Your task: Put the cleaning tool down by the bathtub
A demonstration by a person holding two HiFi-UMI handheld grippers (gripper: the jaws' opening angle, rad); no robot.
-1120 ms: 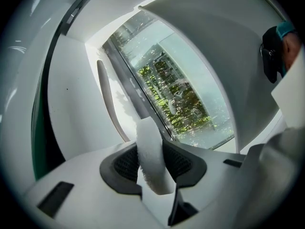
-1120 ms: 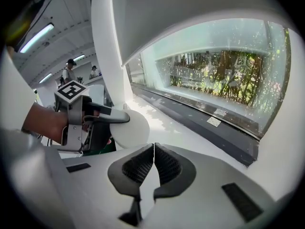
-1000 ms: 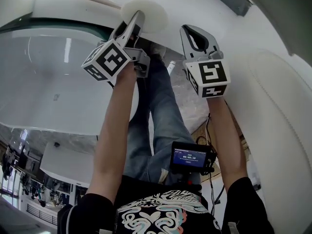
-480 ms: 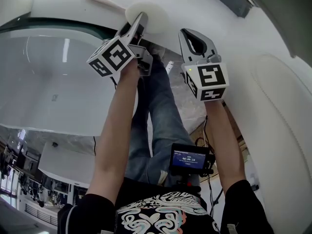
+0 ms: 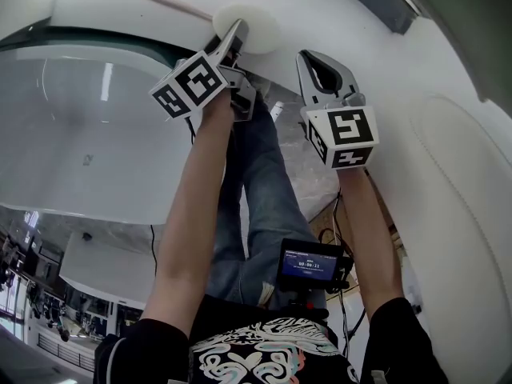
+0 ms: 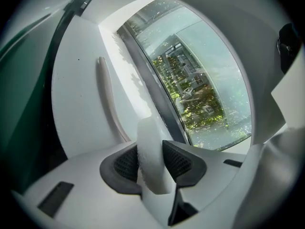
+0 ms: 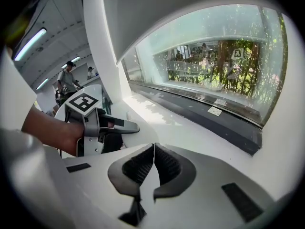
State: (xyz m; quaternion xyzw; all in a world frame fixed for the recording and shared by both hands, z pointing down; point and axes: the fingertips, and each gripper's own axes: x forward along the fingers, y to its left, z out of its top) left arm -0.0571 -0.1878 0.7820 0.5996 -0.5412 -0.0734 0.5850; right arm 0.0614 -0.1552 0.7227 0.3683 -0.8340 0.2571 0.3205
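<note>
The left gripper (image 6: 151, 150) is clamped on the white pad of the cleaning tool (image 6: 149, 128), whose handle (image 6: 107, 97) stretches over the ledge (image 6: 76, 99) beside the bathtub (image 5: 88, 134). The right gripper (image 7: 153, 149) hangs closed and empty. If the tool is released tilted, it could slide off the smooth ledge.

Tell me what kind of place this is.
Probably a bathroom showroom, not a home: a large white bathtub, a long window onto trees, and people standing in the background.

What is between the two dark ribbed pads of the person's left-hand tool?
The left gripper view shows the white round sponge head of the long-handled cleaning brush, pinched by the left tool.
</note>
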